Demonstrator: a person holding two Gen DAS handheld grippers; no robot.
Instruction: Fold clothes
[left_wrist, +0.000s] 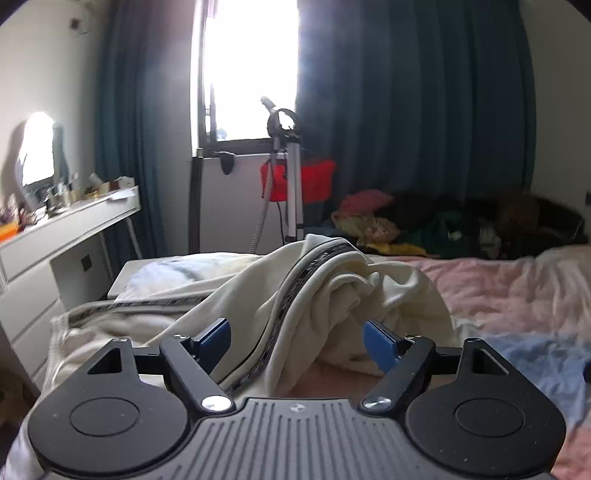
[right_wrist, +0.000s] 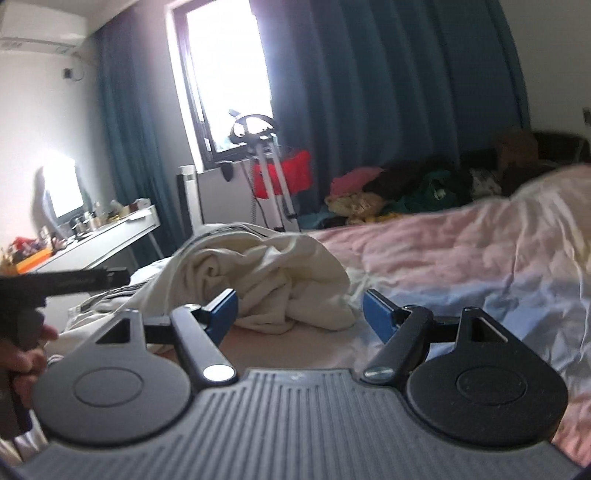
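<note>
Here both grippers' fingers (left_wrist: 380, 345) gape wide, empty, over the half-hidden cream garment (left_wrist: 332, 295).

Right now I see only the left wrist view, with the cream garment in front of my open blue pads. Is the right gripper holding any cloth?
Observer: No. The right gripper is open with nothing pressed between its pads; the cream garment lies just ahead of it.
Operator: Where does the garment end on that side?
Observer: Its bunched edge stops on the pink sheet, a little left of the right pad in that view.
Operator: Can my own hand be seen there?
Observer: Yes, the left hand shows at the left edge of the right wrist view, gripping a black handle.
</note>
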